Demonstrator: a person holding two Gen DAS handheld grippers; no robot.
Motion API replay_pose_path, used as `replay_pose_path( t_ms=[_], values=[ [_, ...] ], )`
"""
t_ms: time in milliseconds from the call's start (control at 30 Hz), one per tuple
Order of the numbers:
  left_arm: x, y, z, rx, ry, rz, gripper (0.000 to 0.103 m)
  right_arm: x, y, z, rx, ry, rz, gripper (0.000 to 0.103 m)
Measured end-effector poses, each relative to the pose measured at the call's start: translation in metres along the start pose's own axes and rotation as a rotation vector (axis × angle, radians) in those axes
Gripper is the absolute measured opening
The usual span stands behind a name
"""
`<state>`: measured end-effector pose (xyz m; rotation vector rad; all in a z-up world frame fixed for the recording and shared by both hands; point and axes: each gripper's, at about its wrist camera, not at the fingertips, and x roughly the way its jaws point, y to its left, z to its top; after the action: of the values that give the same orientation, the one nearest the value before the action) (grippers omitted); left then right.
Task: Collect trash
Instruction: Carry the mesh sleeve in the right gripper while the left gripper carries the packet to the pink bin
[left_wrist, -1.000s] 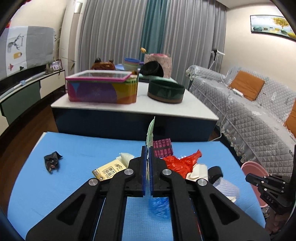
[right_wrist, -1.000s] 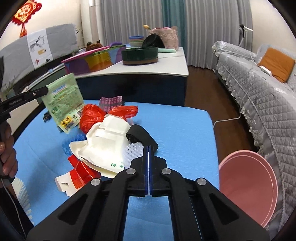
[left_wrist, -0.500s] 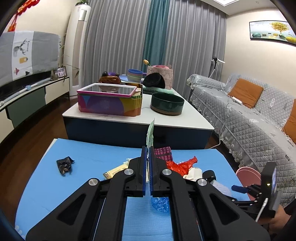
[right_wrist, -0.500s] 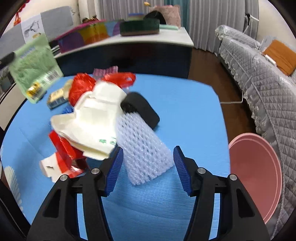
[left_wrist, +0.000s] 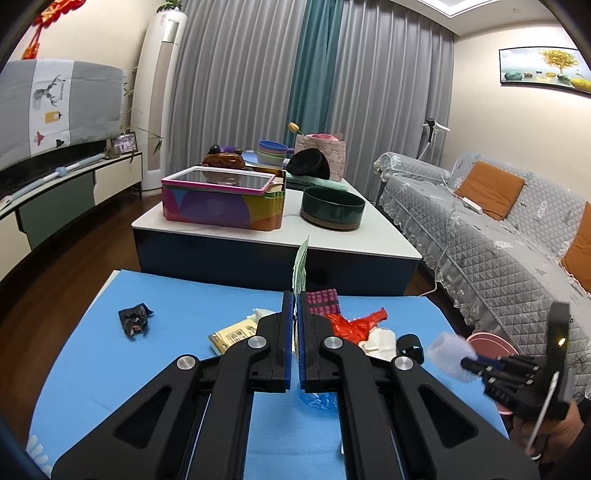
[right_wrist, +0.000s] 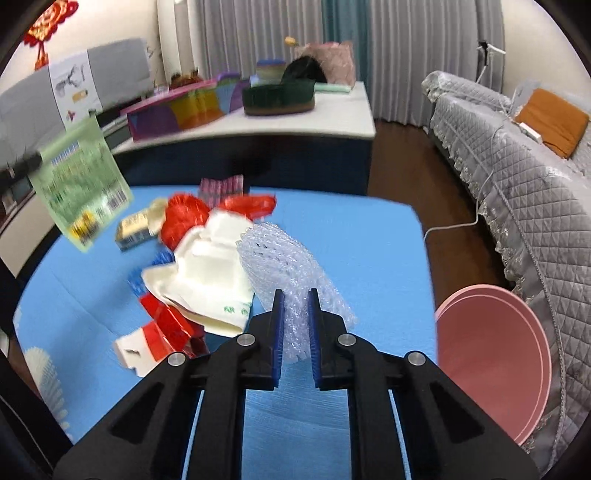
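Note:
My left gripper (left_wrist: 296, 306) is shut on a green snack packet (left_wrist: 301, 267), seen edge-on; the packet shows flat in the right wrist view (right_wrist: 83, 184), held above the blue mat (left_wrist: 184, 332). My right gripper (right_wrist: 294, 314) is shut on a white foam net sleeve (right_wrist: 284, 258) and holds it off the mat; it also shows in the left wrist view (left_wrist: 448, 354). A trash pile lies on the mat: red plastic bag (right_wrist: 184, 218), white paper container (right_wrist: 210, 266), red-and-white carton (right_wrist: 155, 332), yellow packet (left_wrist: 231, 334), black wrapper (left_wrist: 135, 319).
A pink bin (right_wrist: 491, 354) stands on the floor right of the mat, next to a grey-covered sofa (left_wrist: 498, 251). Behind the mat is a white-topped low table (left_wrist: 388, 247) with a colourful box (left_wrist: 221, 206) and a dark green bowl (left_wrist: 332, 206).
My right gripper opened around the foam net sleeve, then shut on it and lifted it off the mat. My left gripper rose, still holding the green packet.

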<state>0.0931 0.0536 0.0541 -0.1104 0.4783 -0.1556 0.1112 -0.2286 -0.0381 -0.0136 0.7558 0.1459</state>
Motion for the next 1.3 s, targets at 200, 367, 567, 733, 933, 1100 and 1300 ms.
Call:
replay_pose_path(
  t_ms=[200, 367, 567, 733, 933, 1100, 1300],
  values=[
    [-0.008, -0.018, -0.013, 0.025, 0.012, -0.006, 0.002, -0.038, -0.011, 0.007, 0.038, -0.084, 0.002, 0.013],
    [-0.017, -0.035, -0.017, 0.030, 0.017, -0.017, 0.002, -0.065, -0.019, 0.009, 0.052, -0.138, -0.006, 0.013],
    [-0.027, -0.062, -0.017, 0.041, 0.024, -0.037, 0.002, -0.092, -0.038, 0.010, 0.099, -0.180, -0.008, 0.013],
    [-0.027, -0.084, -0.016, 0.051, 0.036, -0.054, 0.002, -0.108, -0.056, 0.008, 0.137, -0.202, -0.019, 0.013],
    [-0.024, -0.117, -0.015, 0.084, 0.046, -0.089, 0.002, -0.119, -0.079, 0.004, 0.173, -0.219, -0.051, 0.013],
    [-0.016, -0.146, -0.017, 0.108, 0.058, -0.131, 0.002, -0.127, -0.099, -0.001, 0.198, -0.228, -0.088, 0.013],
    [-0.005, -0.184, -0.017, 0.137, 0.074, -0.186, 0.002, -0.134, -0.130, -0.007, 0.252, -0.240, -0.139, 0.013]
  ],
)
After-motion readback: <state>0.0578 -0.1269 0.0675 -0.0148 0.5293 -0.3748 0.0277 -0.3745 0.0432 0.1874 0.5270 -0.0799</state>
